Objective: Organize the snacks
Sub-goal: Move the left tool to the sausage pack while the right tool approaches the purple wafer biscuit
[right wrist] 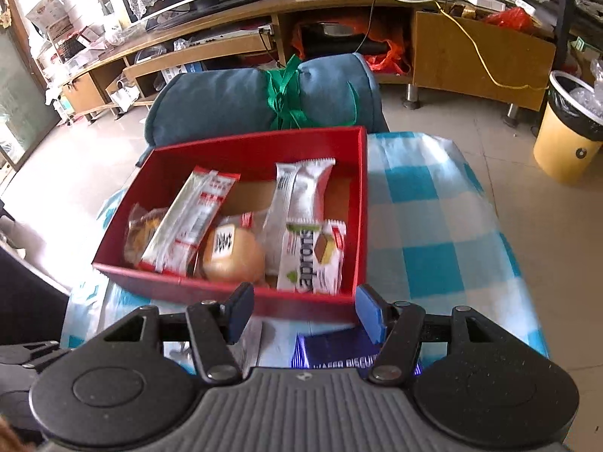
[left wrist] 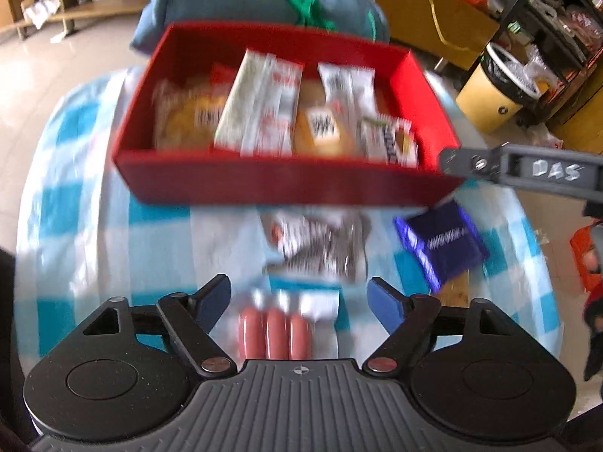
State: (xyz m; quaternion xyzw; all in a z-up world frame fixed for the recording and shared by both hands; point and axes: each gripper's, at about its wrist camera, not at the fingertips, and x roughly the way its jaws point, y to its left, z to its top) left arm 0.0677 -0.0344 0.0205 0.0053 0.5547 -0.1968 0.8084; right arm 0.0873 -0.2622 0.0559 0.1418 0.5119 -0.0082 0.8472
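Observation:
A red box [left wrist: 264, 184] [right wrist: 233, 293] holds several wrapped snacks: buns, long white bars and a wafer packet [right wrist: 312, 260]. In the left wrist view, three red sausages [left wrist: 275, 333], a silver-black packet [left wrist: 320, 245] and a blue wafer biscuit packet [left wrist: 441, 245] lie on the checked cloth in front of the box. My left gripper [left wrist: 299, 301] is open and empty, just above the sausages. My right gripper [right wrist: 301, 310] is open and empty at the box's near wall, over the blue packet [right wrist: 339, 350]. The right gripper's finger [left wrist: 490, 164] shows at the box's right corner.
The table wears a blue-and-white checked cloth [right wrist: 433, 233]. A rolled blue blanket tied with green ribbon [right wrist: 264, 101] lies behind the box. A yellow bin [right wrist: 569, 139] stands on the floor at right. A long wooden TV cabinet [right wrist: 452, 49] runs along the back.

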